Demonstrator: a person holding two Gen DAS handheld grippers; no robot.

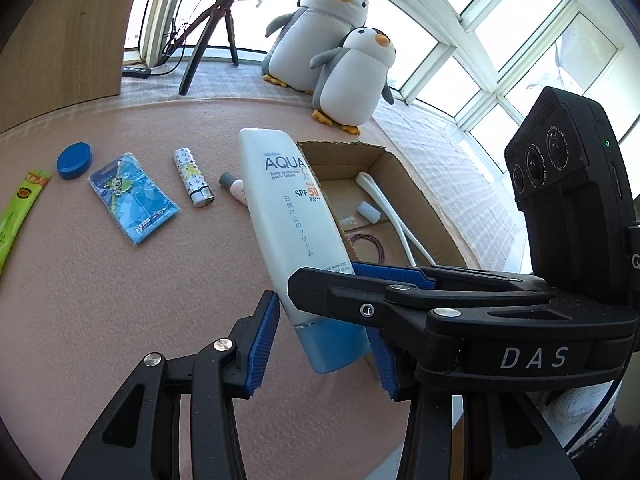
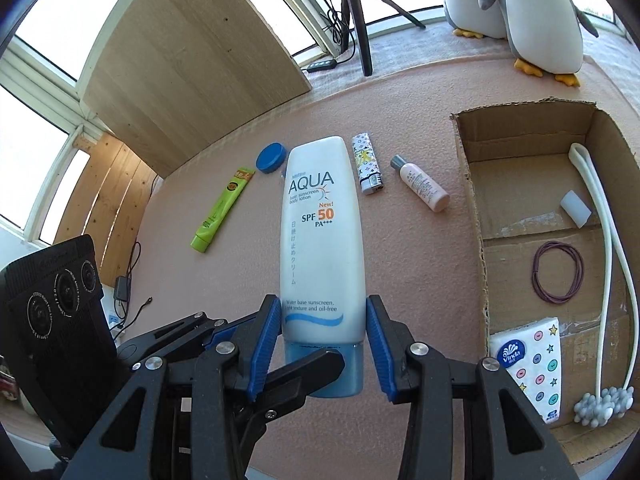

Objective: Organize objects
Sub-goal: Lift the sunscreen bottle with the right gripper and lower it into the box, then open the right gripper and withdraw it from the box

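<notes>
A white AQUA sunscreen tube [image 1: 288, 216] with a blue cap is held above the pink table. My right gripper [image 2: 320, 340] is shut on its lower body, pads on both sides. My left gripper [image 1: 324, 340] straddles the blue cap end; its left pad [image 1: 262, 344] stands apart from the tube and the right gripper's arm crosses in front. The open cardboard box [image 2: 472, 200] lies to the right, holding a white massager [image 2: 600, 240], a purple band [image 2: 558, 272], a tissue pack [image 2: 532, 364] and a white block [image 2: 576, 208].
On the table lie a green tube [image 2: 220, 208], blue lid [image 2: 272, 158], lighter [image 2: 368, 168], small pink bottle [image 2: 424, 188] and blue packet [image 1: 132, 198]. Two plush penguins [image 1: 344, 60] and a tripod [image 2: 356, 12] stand at the back. A wooden board [image 2: 192, 52] leans at left.
</notes>
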